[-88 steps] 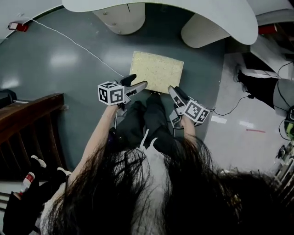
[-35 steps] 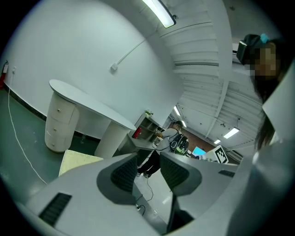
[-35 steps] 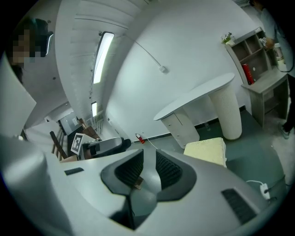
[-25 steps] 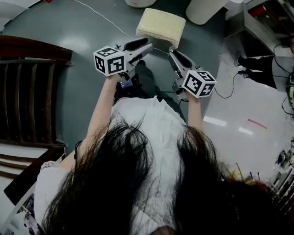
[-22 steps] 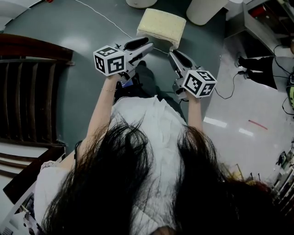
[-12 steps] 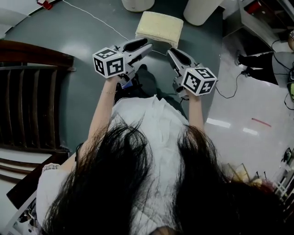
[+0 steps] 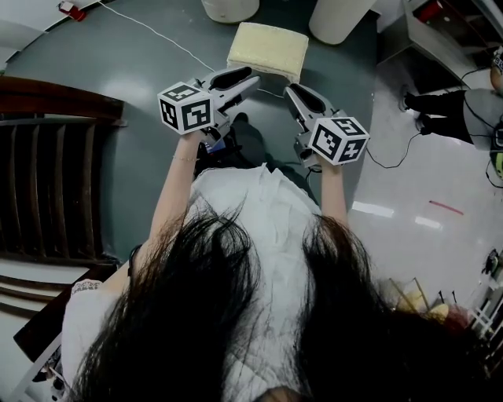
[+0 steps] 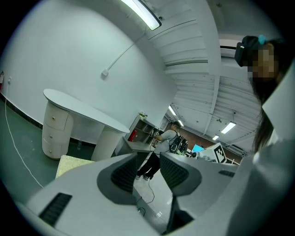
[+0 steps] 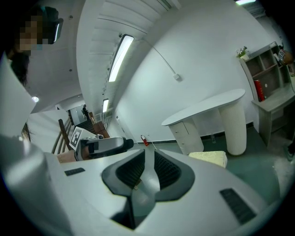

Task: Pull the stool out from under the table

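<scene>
And the tongs are up and off it! A few seconds back both pairs were low at the near edge of the stool (image 7: 267, 49), close under the table (image 7: 339, 14). Now the left tongs (image 7: 242, 78) and right tongs (image 7: 295, 92) are raised in front of the body. The stool stands on the green floor ahead of and below their tips, touching neither. The right tongs have pinched down to a sliver, as good as closed, with nothing in them. The left tongs stand narrowly parted, and only the far room shows through that gap, so they are empty too. What does that mean? By my reading the pull is made and the stool let go. Seen along the right tongs, the stool (image 9: 209, 158) sits on the near side of the table (image 9: 207, 107), seemingly in front of its round leg rather than beneath the top. Seen along the left tongs, the stool (image 8: 64, 165) lies low to the left of the jaws, again on our side of the table. Its padded top faces up, level. Its long axis runs crosswise to the tongs, from the left pair's side over to the right's, a touch skewed. One long edge faces the tips, the other the table. No front or back that I can make out.
</scene>
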`<state>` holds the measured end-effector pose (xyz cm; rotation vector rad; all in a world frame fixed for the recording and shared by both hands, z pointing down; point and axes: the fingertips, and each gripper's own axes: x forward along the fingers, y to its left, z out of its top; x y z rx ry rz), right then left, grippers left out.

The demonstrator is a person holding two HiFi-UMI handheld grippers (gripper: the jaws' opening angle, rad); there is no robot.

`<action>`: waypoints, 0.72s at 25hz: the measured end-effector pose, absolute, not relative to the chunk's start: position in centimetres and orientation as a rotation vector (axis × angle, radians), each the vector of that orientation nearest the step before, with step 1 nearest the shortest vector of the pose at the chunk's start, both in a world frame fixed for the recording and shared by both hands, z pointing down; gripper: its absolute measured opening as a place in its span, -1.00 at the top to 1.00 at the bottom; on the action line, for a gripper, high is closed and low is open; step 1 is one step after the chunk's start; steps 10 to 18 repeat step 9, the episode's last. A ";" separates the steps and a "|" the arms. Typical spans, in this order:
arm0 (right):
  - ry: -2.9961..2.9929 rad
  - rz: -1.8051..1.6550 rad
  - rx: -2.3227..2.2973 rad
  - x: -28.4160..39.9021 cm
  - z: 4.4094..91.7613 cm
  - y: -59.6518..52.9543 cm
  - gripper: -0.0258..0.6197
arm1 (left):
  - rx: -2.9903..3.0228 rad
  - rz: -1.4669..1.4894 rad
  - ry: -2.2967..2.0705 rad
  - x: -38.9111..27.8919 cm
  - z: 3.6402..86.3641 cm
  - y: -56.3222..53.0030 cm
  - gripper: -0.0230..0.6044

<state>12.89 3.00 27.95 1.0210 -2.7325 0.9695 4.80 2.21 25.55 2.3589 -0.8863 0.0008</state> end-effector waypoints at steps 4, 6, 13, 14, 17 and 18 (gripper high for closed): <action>-2.727 0.974 1.027 13.1 28.2 2.9 0.69 | 2.355 0.007 -0.881 5.0 25.7 2.1 0.42; -2.725 0.977 1.029 13.2 28.2 2.9 0.69 | 2.353 0.009 -0.880 5.1 25.8 2.2 0.42; -2.723 0.980 1.034 13.4 28.4 2.8 0.69 | 2.353 0.015 -0.878 5.2 26.0 2.1 0.42; -2.723 0.980 1.034 13.4 28.4 2.8 0.69 | 2.353 0.015 -0.878 5.2 26.0 2.1 0.42; -2.723 0.980 1.034 13.4 28.4 2.8 0.69 | 2.353 0.015 -0.878 5.2 26.0 2.1 0.42; -2.723 0.980 1.034 13.4 28.4 2.8 0.69 | 2.353 0.015 -0.878 5.2 26.0 2.1 0.42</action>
